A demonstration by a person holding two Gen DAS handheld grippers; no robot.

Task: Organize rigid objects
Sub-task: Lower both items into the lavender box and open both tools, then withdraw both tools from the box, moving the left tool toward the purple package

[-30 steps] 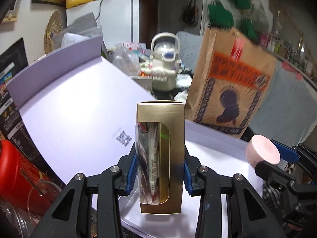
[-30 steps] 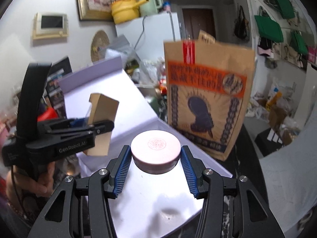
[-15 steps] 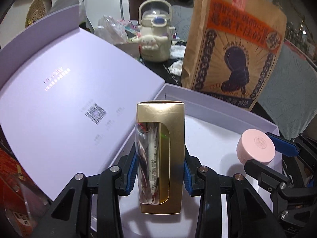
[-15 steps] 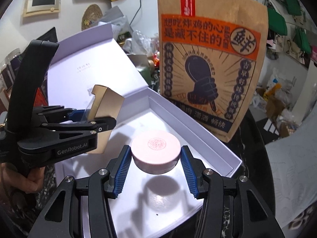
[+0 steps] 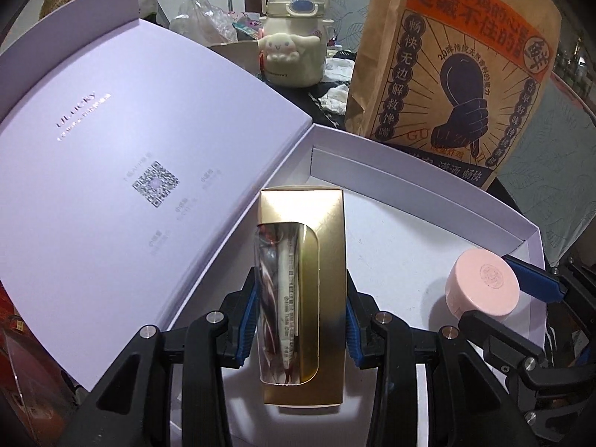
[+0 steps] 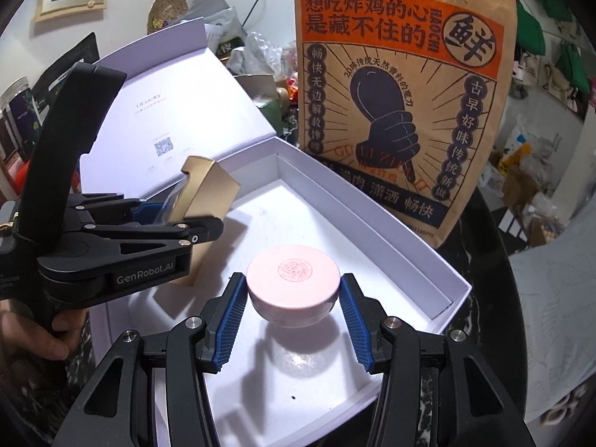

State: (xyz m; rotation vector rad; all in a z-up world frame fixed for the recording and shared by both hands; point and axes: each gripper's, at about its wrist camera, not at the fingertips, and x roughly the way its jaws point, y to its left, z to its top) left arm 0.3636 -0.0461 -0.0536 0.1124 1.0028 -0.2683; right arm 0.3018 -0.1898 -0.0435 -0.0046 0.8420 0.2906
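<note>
We see a shiny gold carton (image 5: pixel 327 290), a pale pink round jar (image 6: pixel 293 279), a lilac box (image 5: pixel 409 182) with white inside, and a brown-and-orange paper bag (image 6: pixel 402 85) printed in navy.

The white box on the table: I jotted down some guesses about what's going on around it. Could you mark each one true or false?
1. The left gripper holds a gold carton. True.
2. The right gripper holds a green jar. False: it grips a pink round jar.
3. The white box has its lid shut. False: the lid stands open.
4. A brown paper bag stands behind the box. True.
5. The pink jar rests on the box floor. False: it hangs above its shadow.
</note>
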